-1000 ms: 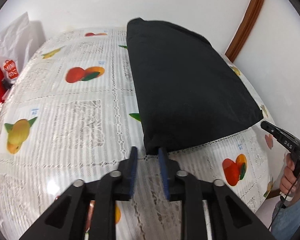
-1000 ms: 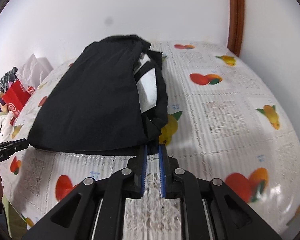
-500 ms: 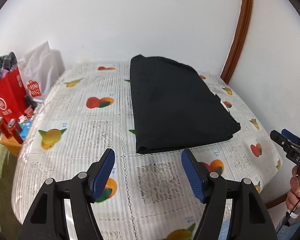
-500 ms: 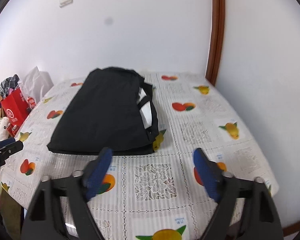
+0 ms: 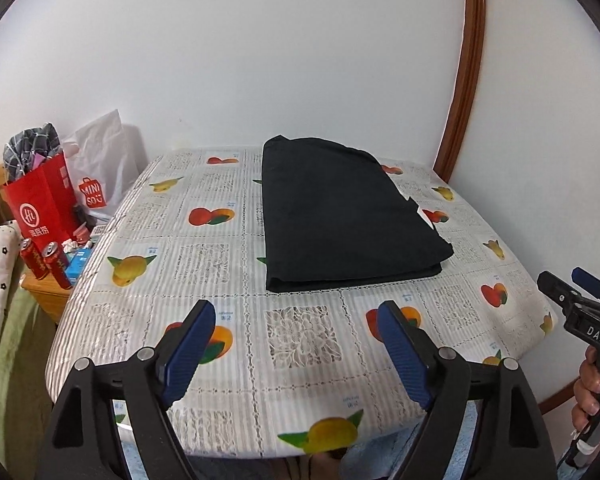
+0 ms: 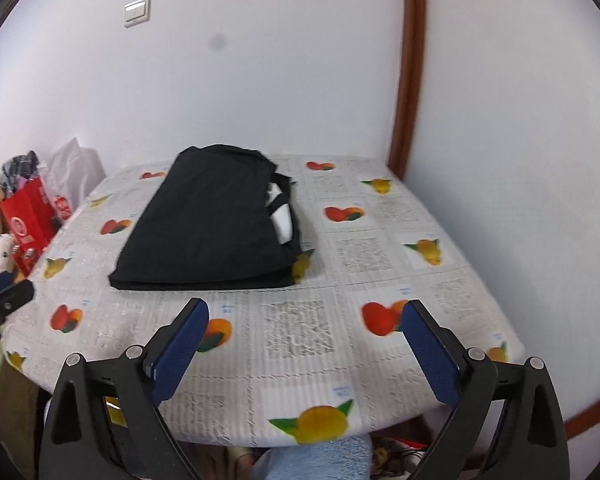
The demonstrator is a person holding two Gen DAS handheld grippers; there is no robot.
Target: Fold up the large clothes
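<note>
A black garment (image 5: 340,216) lies folded into a flat rectangle on the table with the fruit-print cloth (image 5: 204,264); it also shows in the right wrist view (image 6: 212,220), with a white patch at its right edge. My left gripper (image 5: 296,316) is open and empty, held back over the table's near edge, apart from the garment. My right gripper (image 6: 304,312) is open and empty, also back from the garment's near edge. The right gripper shows at the right rim of the left wrist view (image 5: 576,296).
A red paper bag (image 5: 40,208), a white shopping bag (image 5: 100,168) and red cans (image 5: 44,260) stand left of the table. White walls and a brown door frame (image 5: 460,92) bound the back and right. A light blue cloth (image 6: 316,460) lies below the table's front edge.
Both grippers let go of the garment's near corners, opened wide and pulled back and up from the table. The garment stays folded flat.
</note>
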